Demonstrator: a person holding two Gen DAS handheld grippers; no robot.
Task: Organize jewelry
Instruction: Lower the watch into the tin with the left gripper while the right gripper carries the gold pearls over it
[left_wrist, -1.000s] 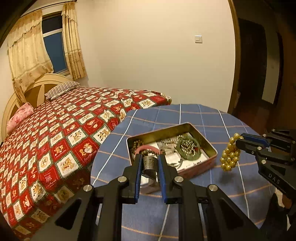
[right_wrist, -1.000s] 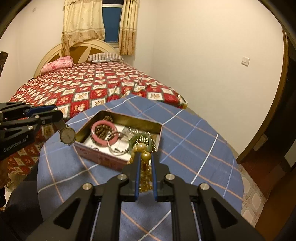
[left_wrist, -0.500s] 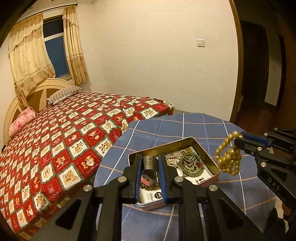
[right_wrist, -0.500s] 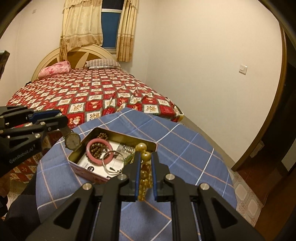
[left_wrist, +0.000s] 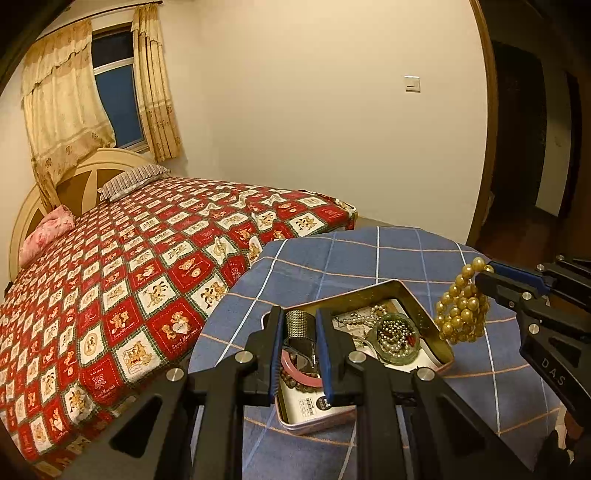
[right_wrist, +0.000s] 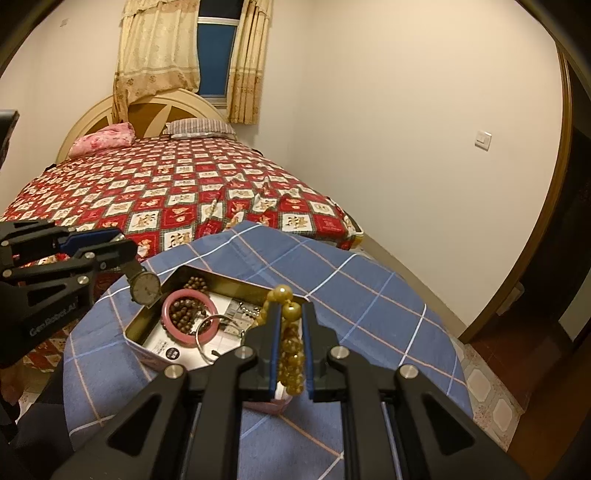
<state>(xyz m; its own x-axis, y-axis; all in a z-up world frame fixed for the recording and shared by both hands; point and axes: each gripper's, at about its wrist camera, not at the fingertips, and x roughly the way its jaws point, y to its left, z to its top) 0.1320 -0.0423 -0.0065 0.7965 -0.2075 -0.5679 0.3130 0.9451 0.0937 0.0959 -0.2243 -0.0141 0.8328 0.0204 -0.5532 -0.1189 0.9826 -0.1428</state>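
Note:
An open tin box (left_wrist: 421, 310) (right_wrist: 155, 314) sits on a round table with a blue checked cloth (left_wrist: 332, 254) (right_wrist: 351, 280). It holds a pink bangle (right_wrist: 173, 302), brown beads (right_wrist: 184, 314), a metal ring (right_wrist: 207, 325) and a green beaded piece (left_wrist: 397, 334). My left gripper (left_wrist: 299, 325) (right_wrist: 125, 254) is shut on a wristwatch (left_wrist: 299, 325) (right_wrist: 146, 288), held above the box's left end. My right gripper (right_wrist: 290, 325) (left_wrist: 484, 275) is shut on a yellow bead bracelet (right_wrist: 290, 350) (left_wrist: 461, 310), which hangs over the box's right end.
A bed with a red patterned quilt (left_wrist: 129, 266) (right_wrist: 177, 188) stands just behind and left of the table. A doorway (left_wrist: 535, 147) opens on the right. The cream wall (left_wrist: 314, 110) is behind.
Both grippers have risen with their loads, so the box and table sit lower in both views. The watch and the bracelet are still gripped.

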